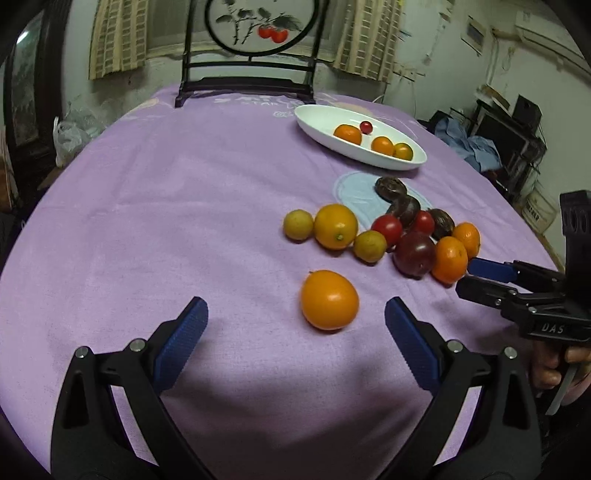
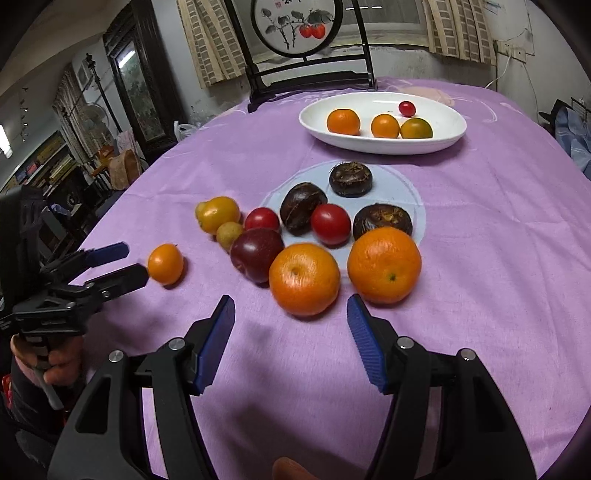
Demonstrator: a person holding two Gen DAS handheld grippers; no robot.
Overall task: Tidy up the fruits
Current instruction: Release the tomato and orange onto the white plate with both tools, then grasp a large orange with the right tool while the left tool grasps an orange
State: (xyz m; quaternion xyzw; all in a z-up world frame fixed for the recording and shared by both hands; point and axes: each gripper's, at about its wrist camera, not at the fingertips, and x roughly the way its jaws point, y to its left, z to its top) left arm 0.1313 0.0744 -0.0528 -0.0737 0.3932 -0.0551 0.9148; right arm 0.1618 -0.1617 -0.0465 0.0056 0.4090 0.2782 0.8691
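Note:
A white oval dish [image 1: 321, 110] [image 2: 454, 133] at the far side holds three small oranges and a cherry tomato [image 2: 407, 108]. A pile of fruit lies on the purple cloth: two mandarins [image 2: 304, 278] [image 2: 384, 264], a dark plum [image 2: 256, 254], red tomatoes, yellow citrus and dark chestnuts. A lone orange fruit [image 1: 329, 299] [image 2: 165, 263] lies apart. My left gripper [image 1: 295, 317] is open, just short of this lone fruit. My right gripper [image 2: 291, 314] is open, just short of the nearer mandarin; it also shows in the left wrist view [image 1: 467, 275].
A dark wooden stand with a round painted panel [image 1: 258, 26] stands at the table's far edge. A pale blue round patch [image 2: 402, 184] marks the cloth under the chestnuts. The table edge curves away on both sides, with room clutter beyond.

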